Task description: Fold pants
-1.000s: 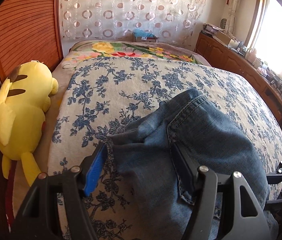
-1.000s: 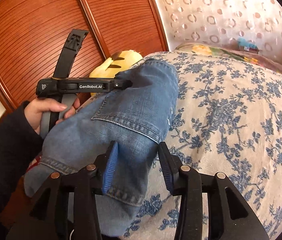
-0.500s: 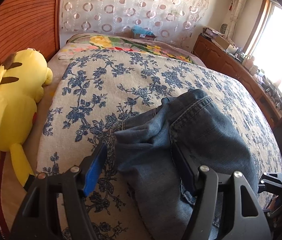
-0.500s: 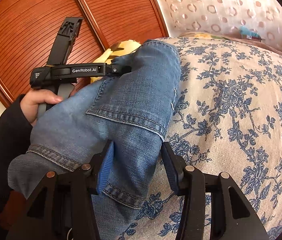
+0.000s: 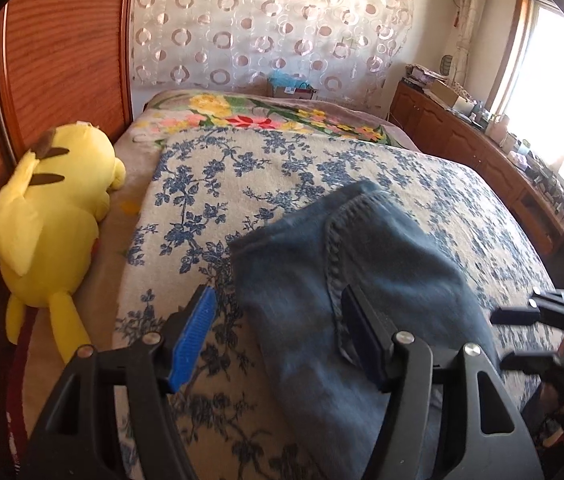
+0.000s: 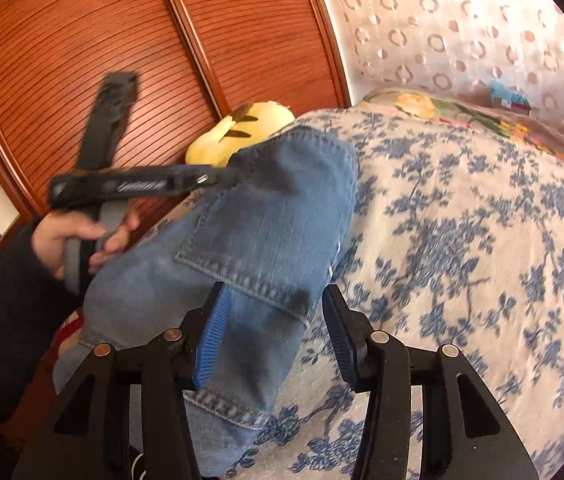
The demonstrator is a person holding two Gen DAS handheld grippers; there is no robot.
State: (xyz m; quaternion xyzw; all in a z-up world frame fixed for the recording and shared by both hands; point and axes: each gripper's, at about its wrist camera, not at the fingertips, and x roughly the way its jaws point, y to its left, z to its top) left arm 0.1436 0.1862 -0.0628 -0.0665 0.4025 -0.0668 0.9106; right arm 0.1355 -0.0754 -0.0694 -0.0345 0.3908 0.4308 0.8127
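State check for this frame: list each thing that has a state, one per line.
Jeans: folded into a bundle, lying on the bed.
Left claw: open, jeans between its pads, not pinched.
Right claw: open, jeans between its pads.
Wardrobe doors: closed.
Plush: lying at bed's edge.

We see folded blue jeans (image 5: 362,280) on the floral bedspread (image 5: 242,176); our left gripper (image 5: 282,336) stands parted, right finger on denim, blue left pad (image 5: 194,336) clear. Yellow plush (image 5: 50,216) lies at left.
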